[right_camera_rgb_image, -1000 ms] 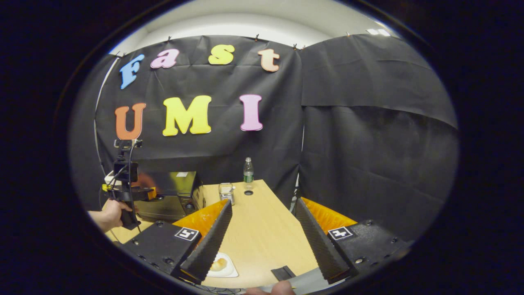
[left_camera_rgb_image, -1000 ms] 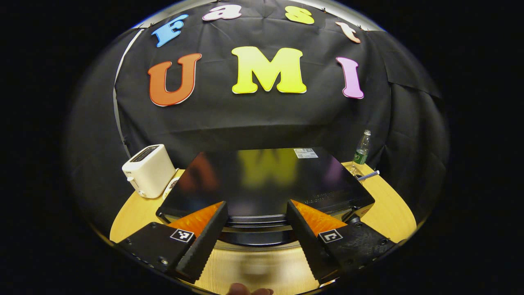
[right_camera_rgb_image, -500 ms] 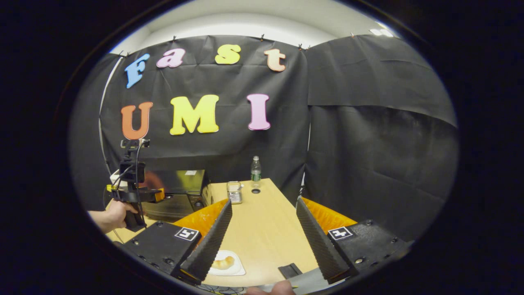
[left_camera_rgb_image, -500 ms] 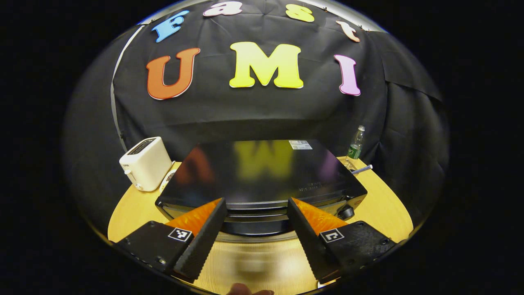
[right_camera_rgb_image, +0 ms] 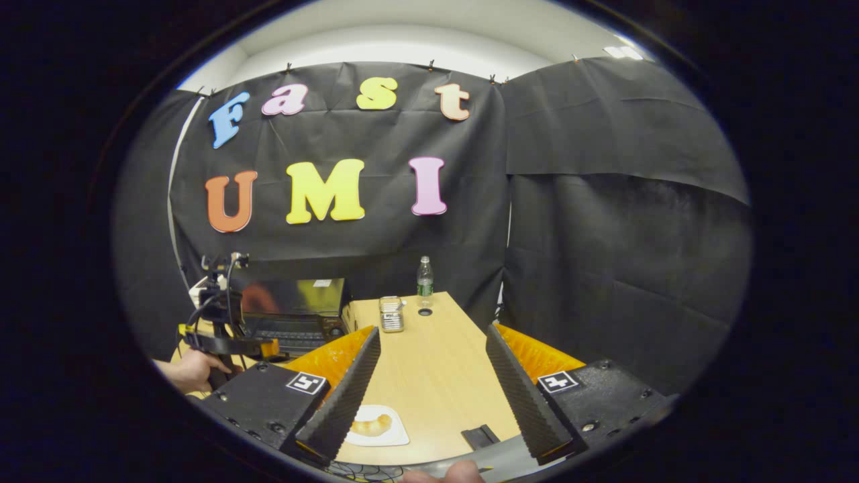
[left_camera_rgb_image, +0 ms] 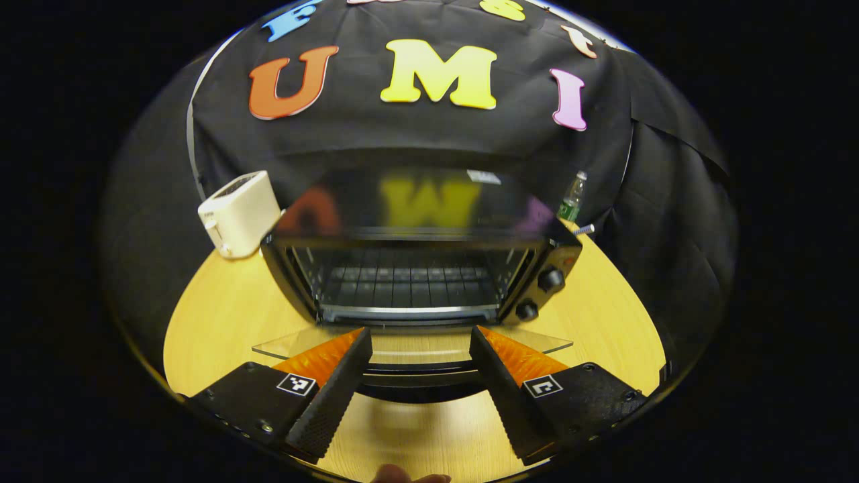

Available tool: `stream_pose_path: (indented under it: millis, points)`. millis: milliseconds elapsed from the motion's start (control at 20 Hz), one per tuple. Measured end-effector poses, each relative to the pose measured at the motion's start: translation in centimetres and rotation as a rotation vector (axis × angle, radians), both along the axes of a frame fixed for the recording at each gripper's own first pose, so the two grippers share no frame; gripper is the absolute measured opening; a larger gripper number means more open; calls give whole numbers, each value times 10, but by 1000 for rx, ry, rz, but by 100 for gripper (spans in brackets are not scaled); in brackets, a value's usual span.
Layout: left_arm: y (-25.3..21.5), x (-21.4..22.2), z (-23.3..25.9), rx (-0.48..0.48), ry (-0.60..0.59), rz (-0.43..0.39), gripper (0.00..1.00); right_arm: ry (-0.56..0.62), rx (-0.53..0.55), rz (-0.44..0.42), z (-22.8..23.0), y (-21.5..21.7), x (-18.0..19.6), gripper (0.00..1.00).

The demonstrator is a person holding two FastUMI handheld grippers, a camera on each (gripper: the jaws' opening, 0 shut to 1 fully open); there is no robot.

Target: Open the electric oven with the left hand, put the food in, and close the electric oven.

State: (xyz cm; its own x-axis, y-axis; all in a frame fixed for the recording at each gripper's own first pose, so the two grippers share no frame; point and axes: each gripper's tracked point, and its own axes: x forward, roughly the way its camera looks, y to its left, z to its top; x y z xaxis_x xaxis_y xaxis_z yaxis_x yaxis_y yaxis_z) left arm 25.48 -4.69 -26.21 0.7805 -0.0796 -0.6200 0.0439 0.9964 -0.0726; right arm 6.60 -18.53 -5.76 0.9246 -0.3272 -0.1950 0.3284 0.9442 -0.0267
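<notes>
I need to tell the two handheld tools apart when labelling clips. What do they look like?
Both look alike: the left tool and right tool each have two wedge-shaped fingers with ribbed inner faces, mounted on black blocks with screws and small square black-and-white markers. From the right gripper view, the left tool has a pistol-style handle, a camera on top and dark cables.

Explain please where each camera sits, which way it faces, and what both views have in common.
Left gripper view: rides on the left gripper, faces the open oven straight on; its own fingers show, wide apart.
Right gripper view: rides on the right gripper, looks along the table; its fingers frame the food; a hand holds the left gripper.
Shared: oven, bottle.
</notes>
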Motion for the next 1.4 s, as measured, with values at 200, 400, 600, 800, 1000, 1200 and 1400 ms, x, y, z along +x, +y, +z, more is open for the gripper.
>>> stream_pose_path:
  millis: [200, 400, 600, 800, 1000, 1200, 1400]
  points:
    - [-3, -27, -41, -17, 63, -2, 97, 35, -12, 10, -11, 4, -13, 98]
    - [-1, -41, -81, -43, 152, 20, 96, 64, -8, 13, -19, 5, -21, 98]
    - [0, -41, -90, -6, 150, -5, 95, 81, -14, 12, -25, 7, -27, 99]
    - [1, -40, -88, 9, 139, -23, 96, 102, 4, 24, -34, 17, -32, 100]
    - [5, -41, -75, 29, 91, -46, 95, 120, 23, 35, -44, 28, -40, 100]
    - [16, -43, -42, 15, -15, -60, 94, 142, 37, 43, -56, 42, -52, 100]
    - [39, -73, 5, 5, -125, -54, 94, 171, 72, 78, -75, 58, -54, 100]
